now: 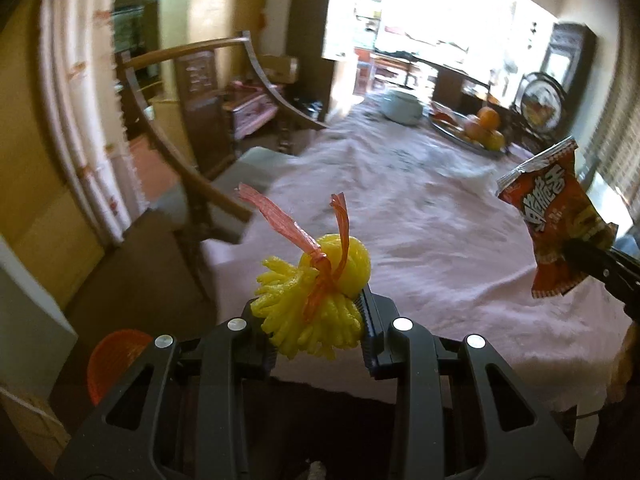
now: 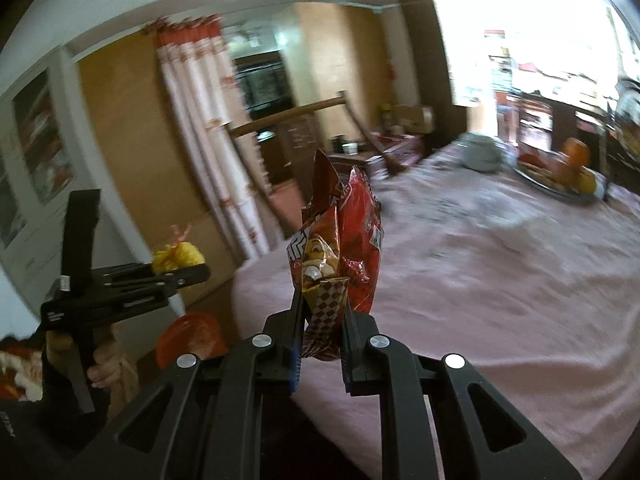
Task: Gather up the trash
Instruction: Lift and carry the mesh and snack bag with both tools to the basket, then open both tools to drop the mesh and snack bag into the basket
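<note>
Left wrist view: an orange bin point(image 1: 114, 364) sits low at the left, off the near left corner of the table point(image 1: 420, 240). The left gripper point(image 1: 316, 320) has its fingers clamped on a yellow foam net point(image 1: 320, 300) tied with an orange strip, held up over that corner. Right of it, the right gripper point(image 1: 576, 254) pinches a red snack wrapper point(image 1: 560, 220) above the table's right edge. A fruit tray point(image 1: 472, 128) stands at the far right corner. In the right wrist view the wrapper point(image 2: 340, 248) stands upright between closed fingers.
</note>
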Motion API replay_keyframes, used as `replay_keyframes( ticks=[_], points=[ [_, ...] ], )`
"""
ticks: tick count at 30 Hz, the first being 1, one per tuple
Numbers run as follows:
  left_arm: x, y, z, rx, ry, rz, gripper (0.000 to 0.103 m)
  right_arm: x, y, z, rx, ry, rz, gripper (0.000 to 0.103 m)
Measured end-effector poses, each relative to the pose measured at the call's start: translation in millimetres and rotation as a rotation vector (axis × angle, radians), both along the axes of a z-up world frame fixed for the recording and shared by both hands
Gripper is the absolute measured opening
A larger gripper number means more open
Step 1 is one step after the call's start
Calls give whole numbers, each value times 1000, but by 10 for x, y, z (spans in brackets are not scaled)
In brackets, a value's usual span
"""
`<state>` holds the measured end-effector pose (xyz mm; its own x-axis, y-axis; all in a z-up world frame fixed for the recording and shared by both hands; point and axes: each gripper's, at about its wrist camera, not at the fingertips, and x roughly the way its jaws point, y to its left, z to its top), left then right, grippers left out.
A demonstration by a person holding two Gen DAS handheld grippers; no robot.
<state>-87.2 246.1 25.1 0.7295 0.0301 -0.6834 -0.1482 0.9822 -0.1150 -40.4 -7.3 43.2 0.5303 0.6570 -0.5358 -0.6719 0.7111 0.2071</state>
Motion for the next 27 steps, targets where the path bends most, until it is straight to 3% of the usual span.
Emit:
replay_keyframes(
  ticks=[7, 13, 17, 20, 27],
  points=[
    [-357, 653, -160, -45, 11, 143, 33, -232, 1053, -69, -68, 19, 214, 16],
    [-599, 1315, -540, -99, 81, 292, 33, -330, 1978, -508, -110, 134, 381, 16],
    [-729, 1769, -951, -134, 169, 402, 33, -355, 2496, -839, -149, 220, 458, 16],
    [-807, 2128, -1397, -201, 267, 493, 33, -376, 2837, -1065, -191, 259, 500, 16],
    [-916, 2584, -1988, -246, 388, 597, 33, -383, 3411, -1530, -281, 336, 553, 16]
  ],
)
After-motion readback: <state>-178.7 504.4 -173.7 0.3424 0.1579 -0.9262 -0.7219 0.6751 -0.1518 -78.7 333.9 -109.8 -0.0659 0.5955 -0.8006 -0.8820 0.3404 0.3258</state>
